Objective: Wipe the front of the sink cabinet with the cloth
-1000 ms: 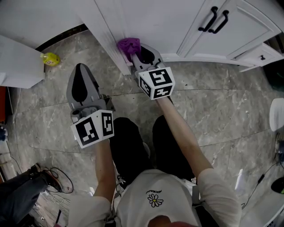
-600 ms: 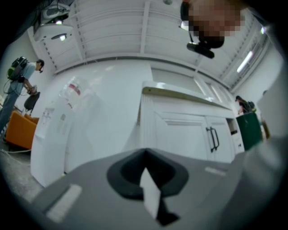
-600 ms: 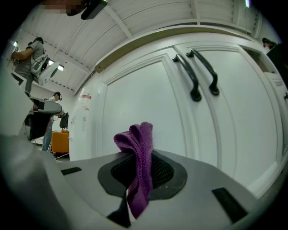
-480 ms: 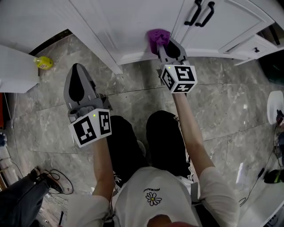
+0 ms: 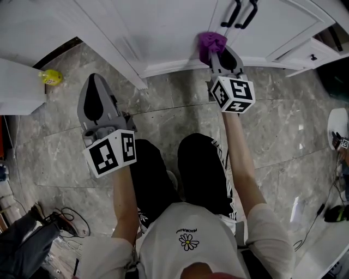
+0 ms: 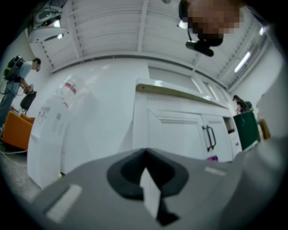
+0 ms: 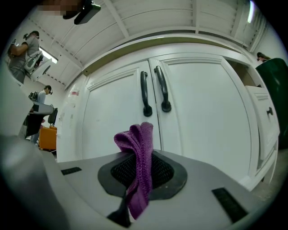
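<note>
**Right gripper** [image 5: 217, 54]: we log it at 1 o'clock from the person's body, arm stretched forward. Its jaws are clenched on the cloth [image 5: 210, 41]. In its own view the gripper [image 7: 135, 182] pinches the cloth [image 7: 139, 150] by its lower fold, and the rest stands up in a bunch.

**Cloth:** purple, knitted. We place its bunched top up against the low part of the cabinet [image 5: 174, 24], at 7 o'clock of the handles [image 5: 239, 13] and near the seam between the two doors.

**Cabinet** [image 7: 207, 112]: white, panelled, with two black handles [image 7: 153, 90] side by side.

**Left gripper** [image 5: 95, 103]: we log it at 10 o'clock from the body, over the floor [image 5: 180, 117] and well apart from the cabinet. In its own view the gripper [image 6: 146, 179] has its jaws pressed together with nothing between them.

**Yellow object** [image 5: 49, 77]: small, on the floor at 10 o'clock, near the cabinet's corner.
</note>
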Demonstrator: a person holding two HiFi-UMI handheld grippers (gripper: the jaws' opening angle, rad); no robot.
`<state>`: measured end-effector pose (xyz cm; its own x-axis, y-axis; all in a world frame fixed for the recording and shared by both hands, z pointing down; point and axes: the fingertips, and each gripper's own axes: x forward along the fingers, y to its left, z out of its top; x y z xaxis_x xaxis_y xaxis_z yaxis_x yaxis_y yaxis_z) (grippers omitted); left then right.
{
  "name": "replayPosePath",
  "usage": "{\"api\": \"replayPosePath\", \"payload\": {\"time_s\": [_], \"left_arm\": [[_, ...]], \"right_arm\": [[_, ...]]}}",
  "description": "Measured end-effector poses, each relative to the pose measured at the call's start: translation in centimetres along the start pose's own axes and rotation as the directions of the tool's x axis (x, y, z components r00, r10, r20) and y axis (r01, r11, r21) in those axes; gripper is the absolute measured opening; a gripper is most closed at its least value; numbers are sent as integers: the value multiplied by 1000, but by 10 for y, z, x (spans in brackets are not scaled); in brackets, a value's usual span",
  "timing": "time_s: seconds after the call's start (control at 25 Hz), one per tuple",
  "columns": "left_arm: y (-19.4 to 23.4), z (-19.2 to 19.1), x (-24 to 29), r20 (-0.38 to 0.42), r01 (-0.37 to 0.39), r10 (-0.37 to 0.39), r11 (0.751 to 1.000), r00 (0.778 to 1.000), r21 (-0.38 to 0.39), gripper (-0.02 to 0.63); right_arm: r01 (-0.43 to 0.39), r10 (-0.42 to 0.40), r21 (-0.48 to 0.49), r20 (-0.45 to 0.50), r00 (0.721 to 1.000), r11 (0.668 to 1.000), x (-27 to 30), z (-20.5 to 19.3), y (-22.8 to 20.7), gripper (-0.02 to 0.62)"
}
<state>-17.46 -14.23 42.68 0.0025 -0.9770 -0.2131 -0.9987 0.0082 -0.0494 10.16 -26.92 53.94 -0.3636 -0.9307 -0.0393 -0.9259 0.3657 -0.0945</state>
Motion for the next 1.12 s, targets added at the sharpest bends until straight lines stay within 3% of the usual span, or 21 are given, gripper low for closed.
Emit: {"api": "replayPosePath", "payload": {"time_s": [0.32, 0.64, 0.88, 1.12], "left_arm": [[11, 0, -3, 5, -16, 16, 1000, 1000, 2, 5], [18, -3, -9, 1, -27, 27, 1000, 1000, -8, 5], [26, -7, -13, 1, -40, 40, 999, 999, -9, 5], [39, -12, -18, -7, -54, 54, 999, 999, 1, 5]], "right_arm": [[87, -87, 10, 2, 996, 996, -9, -1, -35, 54], [93, -93, 26, 10, 996, 995, -14, 2, -26, 54], [-77, 77, 43, 3, 997, 996, -2, -13, 46, 54], [-283, 285, 42, -47, 957, 958, 19, -49, 141, 54]]}}
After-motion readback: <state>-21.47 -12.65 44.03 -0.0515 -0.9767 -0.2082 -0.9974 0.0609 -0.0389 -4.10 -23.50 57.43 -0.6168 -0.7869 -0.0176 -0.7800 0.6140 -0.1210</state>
